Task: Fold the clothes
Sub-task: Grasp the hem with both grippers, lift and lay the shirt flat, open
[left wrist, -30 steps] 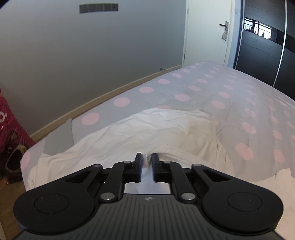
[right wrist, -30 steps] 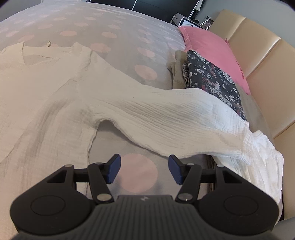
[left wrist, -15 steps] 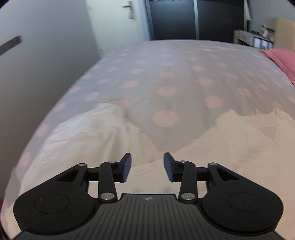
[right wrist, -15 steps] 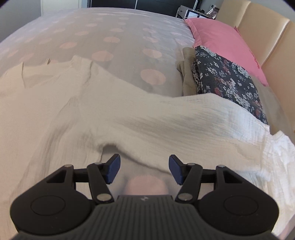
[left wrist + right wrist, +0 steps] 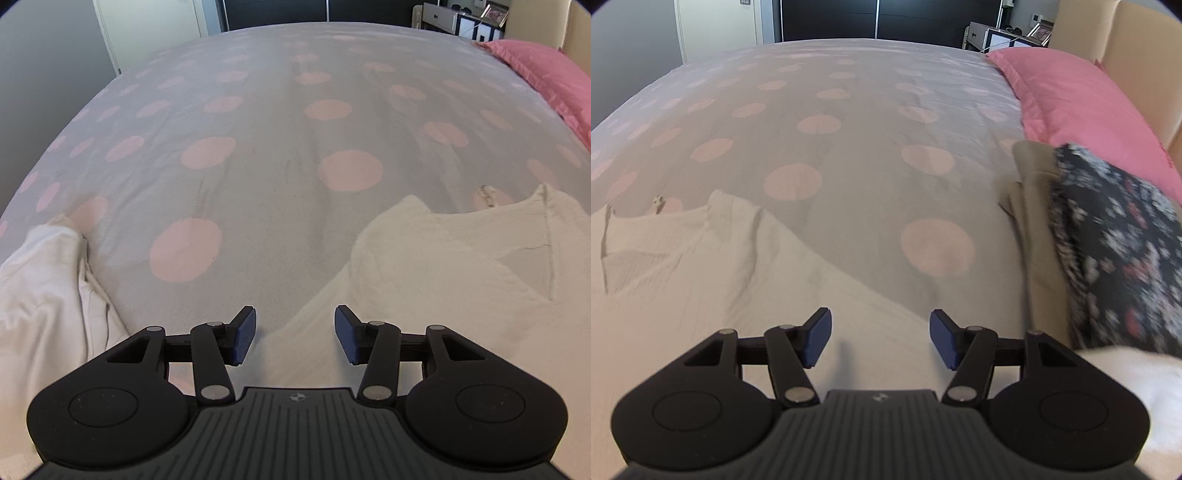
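Left wrist view: the left gripper [image 5: 294, 334] — jaws clamped on white cloth a second ago — now hangs parted and empty, the cream top [image 5: 443, 266] at 2 o'clock. Right gripper [image 5: 880, 339] is likewise spread over its sleeve — probably regrasping for a fold.

Both wrist views look low and close across the bed [image 5: 280, 122] toward the wardrobe [image 5: 827, 18]; they share the shirt [image 5: 443, 266] collar and pink pillow [image 5: 1071, 96].

white top [image 5: 701, 277]: crinkled matt cloth | bedspread [image 5: 277, 147]: smooth matt fabric | pillow [image 5: 1078, 103]: pink cloth
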A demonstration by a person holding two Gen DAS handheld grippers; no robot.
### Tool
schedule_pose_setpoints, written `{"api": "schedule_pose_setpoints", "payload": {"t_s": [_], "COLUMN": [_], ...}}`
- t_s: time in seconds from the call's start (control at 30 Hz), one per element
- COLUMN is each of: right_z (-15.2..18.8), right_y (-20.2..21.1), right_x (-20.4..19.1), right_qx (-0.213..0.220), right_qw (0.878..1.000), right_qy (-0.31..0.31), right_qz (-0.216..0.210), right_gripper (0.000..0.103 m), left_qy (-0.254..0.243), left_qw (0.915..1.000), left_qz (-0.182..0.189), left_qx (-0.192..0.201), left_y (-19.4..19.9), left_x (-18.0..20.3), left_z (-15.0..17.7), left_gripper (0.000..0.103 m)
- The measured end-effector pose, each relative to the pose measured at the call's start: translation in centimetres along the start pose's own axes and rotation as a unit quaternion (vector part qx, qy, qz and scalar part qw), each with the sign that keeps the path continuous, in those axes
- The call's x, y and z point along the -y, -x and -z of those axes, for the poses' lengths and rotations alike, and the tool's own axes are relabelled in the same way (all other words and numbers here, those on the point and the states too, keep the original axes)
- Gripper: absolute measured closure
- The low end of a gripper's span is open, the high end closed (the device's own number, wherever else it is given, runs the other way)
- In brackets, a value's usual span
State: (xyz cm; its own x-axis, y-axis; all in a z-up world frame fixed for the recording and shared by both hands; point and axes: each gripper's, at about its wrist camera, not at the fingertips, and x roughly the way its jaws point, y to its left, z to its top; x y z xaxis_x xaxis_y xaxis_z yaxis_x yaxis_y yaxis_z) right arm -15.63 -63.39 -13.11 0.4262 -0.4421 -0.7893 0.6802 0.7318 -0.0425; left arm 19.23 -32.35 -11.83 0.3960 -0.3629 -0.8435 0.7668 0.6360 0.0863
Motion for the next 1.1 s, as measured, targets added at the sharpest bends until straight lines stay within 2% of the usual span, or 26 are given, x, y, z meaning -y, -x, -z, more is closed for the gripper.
{"api": "schedule_pose_setpoints", "payload": {"t_s": [0.1, 0.2, 0.33, 0.37, 0.47, 0.5, 0.53, 0.57, 0.6, 0.67, 0.73, 0.87, 1.1], "right_z": [-1.1, -2.2, -2.8, -2.7, -2.3, -2.2, -2.0, -1.9, -2.1, -2.5, -2.9, -4.1, -7.3], "right_y": [-3.0, -5.5, -7.5, -7.6, -7.4, -7.2, -6.9, -6.7, -6.2, -5.3, -4.4, -2.9, -2.2], "right_x": [-0.5, -1.5, -3.0, -3.4, -4.6, -4.8, -5.1, -5.4, -5.4, -5.3, -5.2, -5.2, -5.3], "right_qx": [-0.001, -0.001, 0.003, 0.007, 0.017, 0.018, 0.019, 0.021, 0.027, 0.038, 0.049, 0.069, 0.1], "right_qw": [1.0, 1.0, 0.999, 0.999, 0.998, 0.998, 0.997, 0.997, 0.997, 0.997, 0.997, 0.995, 0.989], "right_qy": [0.001, 0.007, 0.005, 0.013, 0.039, 0.047, 0.056, 0.064, 0.062, 0.058, 0.054, 0.063, 0.067], "right_qz": [-0.011, -0.025, -0.045, -0.045, -0.046, -0.046, -0.047, -0.048, -0.038, -0.019, 0.0, 0.036, 0.091], "right_gripper": [0.041, 0.039, 0.034, 0.036, 0.065, 0.086, 0.1, 0.1, 0.1, 0.101, 0.101, 0.102, 0.102], "left_qy": [-0.002, -0.001, 0.011, 0.007, -0.004, 0.0, 0.012, 0.032, 0.051, 0.075, 0.08, 0.091, 0.071], "left_qw": [0.9999, 0.9995, 0.9977, 0.997, 0.9961, 0.9957, 0.9953, 0.9948, 0.9939, 0.9934, 0.9939, 0.9925, 0.9899], "left_qz": [0.015, 0.026, 0.052, 0.06, 0.063, 0.067, 0.072, 0.077, 0.081, 0.07, 0.042, 0.017, -0.02], "left_qx": [-0.007, 0.017, 0.042, 0.048, 0.062, 0.064, 0.063, 0.059, 0.054, 0.052, 0.063, 0.08, 0.121], "left_y": [-1.6, -2.1, -2.3, -2.2, -2.2, -2.1, -2.0, -2.0, -2.0, -1.8, -1.3, 0.1, 1.4], "left_x": [-0.5, -0.8, -0.3, 0.1, 1.4, 1.6, 1.7, 1.6, 1.5, 1.5, 1.5, 1.2, 2.8], "left_z": [0.4, 0.9, 1.0, 1.1, 1.4, 1.5, 1.5, 1.3, 1.1, 0.7, 0.2, -1.7, -7.0], "left_gripper": [0.056, 0.047, 0.046, 0.047, 0.068, 0.081, 0.089, 0.1, 0.102, 0.103, 0.103, 0.103, 0.103]}}
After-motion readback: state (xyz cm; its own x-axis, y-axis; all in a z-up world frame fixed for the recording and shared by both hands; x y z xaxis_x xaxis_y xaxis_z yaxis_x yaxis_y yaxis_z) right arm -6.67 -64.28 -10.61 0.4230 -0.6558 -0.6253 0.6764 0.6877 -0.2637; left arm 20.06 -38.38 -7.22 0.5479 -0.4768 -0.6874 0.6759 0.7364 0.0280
